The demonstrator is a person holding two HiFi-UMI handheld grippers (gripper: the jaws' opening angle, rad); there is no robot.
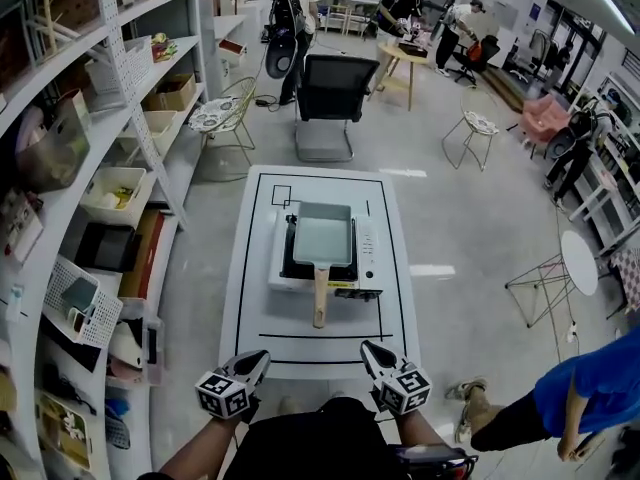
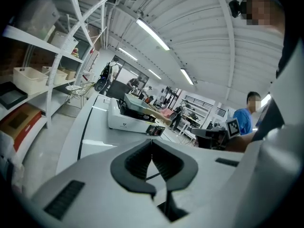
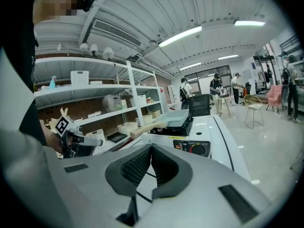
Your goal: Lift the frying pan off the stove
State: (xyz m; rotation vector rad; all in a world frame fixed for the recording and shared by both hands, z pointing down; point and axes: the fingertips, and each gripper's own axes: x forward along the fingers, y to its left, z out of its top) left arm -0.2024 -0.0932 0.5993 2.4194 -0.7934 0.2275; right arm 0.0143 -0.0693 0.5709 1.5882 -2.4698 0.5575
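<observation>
Both grippers sit at six o'clock in the head view, left gripper (image 1: 255, 360) and right gripper (image 1: 375, 353), short of the table (image 1: 400, 313). At twelve, the pan (image 1: 322, 236) sits on the stove (image 1: 368, 258), handle (image 1: 320, 303) pointing at them.

Left gripper view: jaws together, empty.

Right gripper view: likewise, and it shows the stove's dial (image 3: 198, 148), too small to make out from above.

Approach, I'd say; next, open a gripper's jaws around the handle.

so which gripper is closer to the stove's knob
Right. The right gripper is at the table edge, straight in front of the knob; the left gripper is across the pan handle from it.
</observation>
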